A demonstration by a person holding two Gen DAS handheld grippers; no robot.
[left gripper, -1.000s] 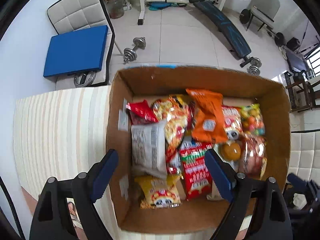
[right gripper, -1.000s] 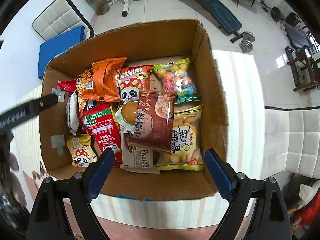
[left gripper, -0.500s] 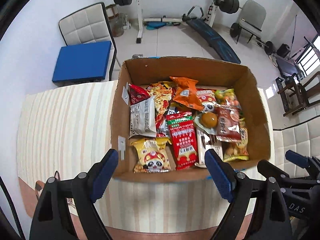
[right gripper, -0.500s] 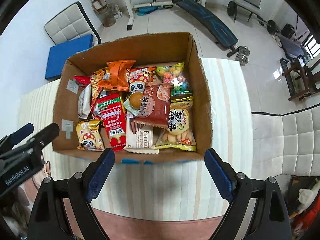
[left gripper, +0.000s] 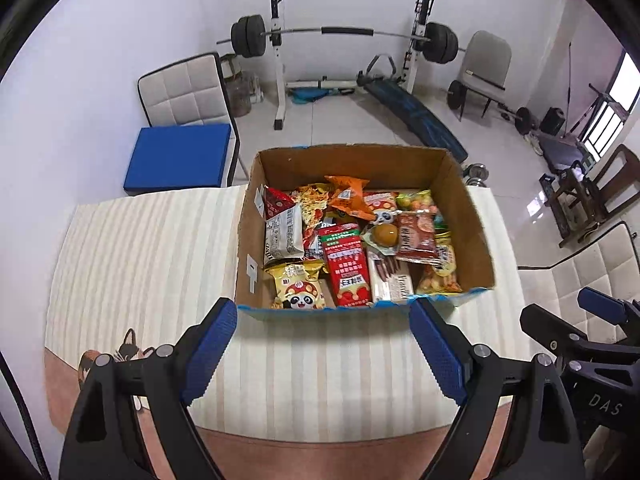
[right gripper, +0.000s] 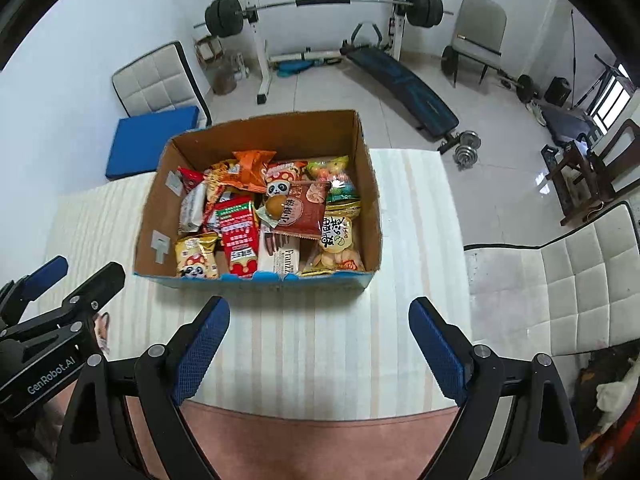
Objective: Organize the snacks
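Note:
An open cardboard box (left gripper: 476,236) (right gripper: 154,216) stands on a striped cloth and holds several snack packs, among them a red pack (left gripper: 347,270) (right gripper: 238,236), a yellow panda pack (left gripper: 298,290) (right gripper: 196,258), an orange pack (left gripper: 348,196) (right gripper: 252,166) and a brown pack (left gripper: 416,234) (right gripper: 306,210). My left gripper (left gripper: 323,354) is open and empty, pulled back in front of the box. My right gripper (right gripper: 319,346) is open and empty, also in front of the box. Each gripper shows at the edge of the other's view.
The striped cloth (left gripper: 140,248) (right gripper: 412,208) covers a table with a brown front edge (right gripper: 320,440). A white chair (right gripper: 560,280) stands at the right, a chair with a blue cushion (left gripper: 178,156) behind the table. Gym gear (left gripper: 340,40) fills the floor behind.
Both grippers have drawn back and up from over the box, so the whole box and the room behind now show. Both stay open and empty.

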